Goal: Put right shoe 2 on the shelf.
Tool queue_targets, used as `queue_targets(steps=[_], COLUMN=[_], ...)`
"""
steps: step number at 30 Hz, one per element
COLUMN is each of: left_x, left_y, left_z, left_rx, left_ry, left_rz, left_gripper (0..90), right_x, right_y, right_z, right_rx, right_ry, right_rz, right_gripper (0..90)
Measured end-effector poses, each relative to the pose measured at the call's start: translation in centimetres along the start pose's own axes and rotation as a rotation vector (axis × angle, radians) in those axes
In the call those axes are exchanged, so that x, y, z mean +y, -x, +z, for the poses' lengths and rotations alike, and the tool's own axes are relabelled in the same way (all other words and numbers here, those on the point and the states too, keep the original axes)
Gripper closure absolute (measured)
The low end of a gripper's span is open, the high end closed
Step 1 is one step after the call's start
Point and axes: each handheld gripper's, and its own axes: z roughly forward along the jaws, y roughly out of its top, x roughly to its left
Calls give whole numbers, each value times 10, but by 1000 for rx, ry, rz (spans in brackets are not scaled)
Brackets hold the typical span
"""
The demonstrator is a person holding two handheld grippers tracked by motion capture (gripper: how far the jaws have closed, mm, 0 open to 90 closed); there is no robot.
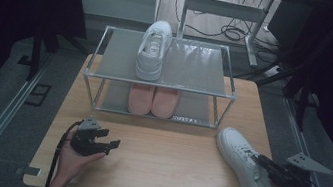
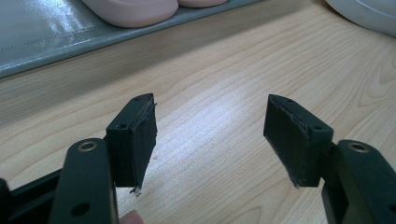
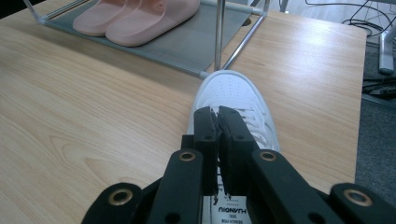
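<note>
Nearest the person, the right gripper [image 1: 265,162] is hovering over the heel end of a white sneaker [image 1: 243,164] lying on the table [image 1: 167,174] at the front right corner, toe pointing toward the rack [image 1: 159,79]. In the right gripper view its jaws are standing almost together above the sneaker's [image 3: 236,100] tongue and laces, a thin gap between the pads, and whether they are pinching the tongue edge or nothing at all cannot be told from here. At the front left, the left gripper [image 1: 105,140] is resting low over bare wood with its jaws spread wide and nothing between them, as the left gripper view shows plainly [image 2: 210,135]. Judging by the layout, the work in hand is putting shoes away on the rack, and this looks like the step of taking hold of the loose sneaker. The next move is probably calling for a firm grip at the collar or tongue, then a lift clear of the table and a carry to the free space on the top shelf beside its mate, keeping the sole level so it is sitting flat. Farther off, the two-shelf rack is standing at the middle of the table: two pink slippers [image 1: 152,100] are lying side by side on the lower shelf, and one white sneaker [image 1: 153,51] is sitting on the top shelf. That is making two white sneakers, two slippers, one rack and two grippers.
</note>
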Motion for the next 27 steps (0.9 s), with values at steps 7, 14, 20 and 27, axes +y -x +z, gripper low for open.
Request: queue_targets(steps=[7,14,20,27], left_x=[0,0,0,0], left_y=[0,1,1,1], left_z=[0,1,2,3], left_rx=[-3,-4,-3,-8], left_ry=[-2,-6,-7,-14], left_rz=[1,3,3,5], left_gripper=[349,350,353,352], right_x=[-1,-6,-12,-14], right_y=[14,24,30,32], right_z=[2,-1,5,18], right_rx=[-11,-15,-10,-19], right_ry=[-15,-31,-78,-135], right_rz=[12,21,27,9], right_gripper=[849,741,577,554])
